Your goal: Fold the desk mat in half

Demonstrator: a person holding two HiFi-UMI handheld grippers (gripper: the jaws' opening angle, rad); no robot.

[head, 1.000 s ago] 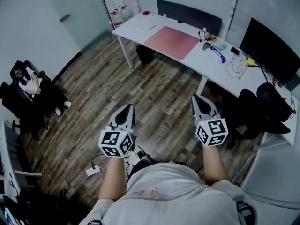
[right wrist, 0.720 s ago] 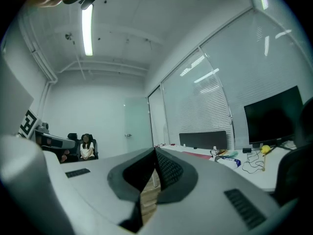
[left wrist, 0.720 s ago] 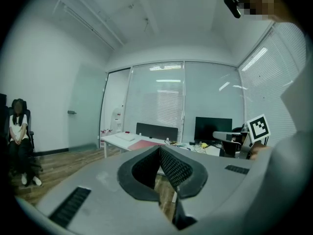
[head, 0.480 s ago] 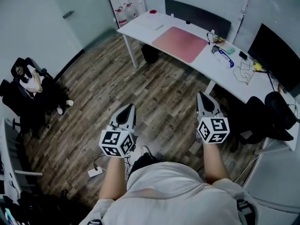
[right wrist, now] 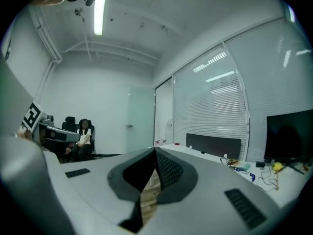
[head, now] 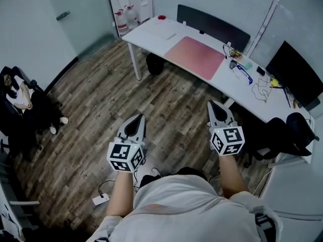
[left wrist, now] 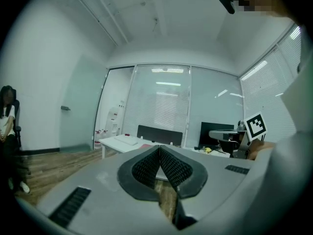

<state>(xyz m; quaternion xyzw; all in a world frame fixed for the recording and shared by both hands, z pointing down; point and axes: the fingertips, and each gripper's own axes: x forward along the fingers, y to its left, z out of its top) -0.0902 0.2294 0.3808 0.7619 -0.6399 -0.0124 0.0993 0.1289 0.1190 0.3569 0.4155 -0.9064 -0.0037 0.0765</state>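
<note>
A pink desk mat [head: 197, 56] lies flat on the white desk [head: 151, 33] at the far side of the room, well ahead of both grippers. In the head view my left gripper [head: 135, 121] is held over the wood floor, shut and empty. My right gripper [head: 216, 106] is level with it to the right, also shut with nothing between its pads. In the left gripper view the jaws [left wrist: 159, 150] meet at their tips, and the desk [left wrist: 122, 141] shows small beyond them. The right gripper view shows its jaws [right wrist: 155, 153] closed too.
A dark partition panel [head: 212, 24] runs along the desk's back edge. Cables and small items [head: 242, 64] lie right of the mat, with a black monitor [head: 295, 72] further right. A black office chair [head: 282, 135] stands near my right side. A seated person [head: 17, 92] is at the left wall.
The desk and mat have shifted slightly in the head view as the camera moved. Both grippers stay shut and keep about the same place over the floor.
</note>
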